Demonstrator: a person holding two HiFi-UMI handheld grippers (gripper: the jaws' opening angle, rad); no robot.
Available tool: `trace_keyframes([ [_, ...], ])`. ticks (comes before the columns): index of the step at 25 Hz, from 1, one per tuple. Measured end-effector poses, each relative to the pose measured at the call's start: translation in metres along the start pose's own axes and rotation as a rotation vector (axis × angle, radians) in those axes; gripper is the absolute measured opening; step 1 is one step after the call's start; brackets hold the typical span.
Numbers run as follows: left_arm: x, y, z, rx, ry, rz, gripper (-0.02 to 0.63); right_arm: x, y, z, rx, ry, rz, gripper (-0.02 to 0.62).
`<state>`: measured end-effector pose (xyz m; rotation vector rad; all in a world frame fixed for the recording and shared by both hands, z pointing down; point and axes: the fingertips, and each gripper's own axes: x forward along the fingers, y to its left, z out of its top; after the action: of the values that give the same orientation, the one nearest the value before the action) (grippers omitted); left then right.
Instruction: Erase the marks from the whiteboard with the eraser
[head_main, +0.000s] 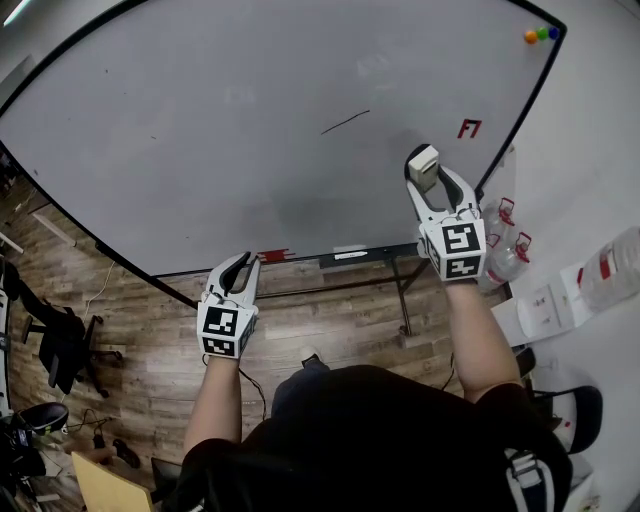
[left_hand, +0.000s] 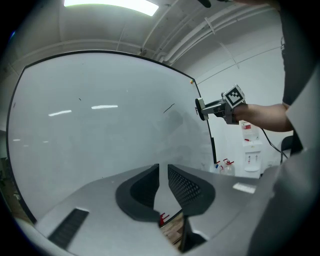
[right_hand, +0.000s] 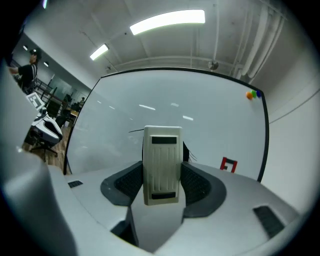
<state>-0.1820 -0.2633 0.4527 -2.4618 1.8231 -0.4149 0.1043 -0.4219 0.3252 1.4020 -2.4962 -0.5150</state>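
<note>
The whiteboard stands ahead of both grippers. The right hand-held gripper is raised before the board's lower right part, its jaws closed on the cream eraser, which stands upright between them, close to the board. The left hand-held gripper hangs lower, by the board's bottom edge, with its jaws nearly together and nothing between them. A thin black line lies up and left of the right hand-held gripper, and a small red mark up and right of it. Coloured magnets sit in the far top right corner.
</note>
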Motion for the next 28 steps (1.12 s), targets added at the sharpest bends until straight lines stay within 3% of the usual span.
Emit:
trace_keyframes([
  [7,0.007,0.006,-0.009,-0.009,0.012,-0.009,0.064,0.03,0.002,0.029,-0.147,-0.006,-0.064,0.229],
  [20,0.025,0.009,-0.018,-0.021,0.025,-0.031,0.064,0.064,-0.013,0.081,-0.261,-0.073,-0.156,0.229],
  [28,0.029,0.014,-0.028,-0.034,0.035,-0.027,0.064,0.082,-0.009,0.095,-0.287,-0.091,-0.166,0.229],
])
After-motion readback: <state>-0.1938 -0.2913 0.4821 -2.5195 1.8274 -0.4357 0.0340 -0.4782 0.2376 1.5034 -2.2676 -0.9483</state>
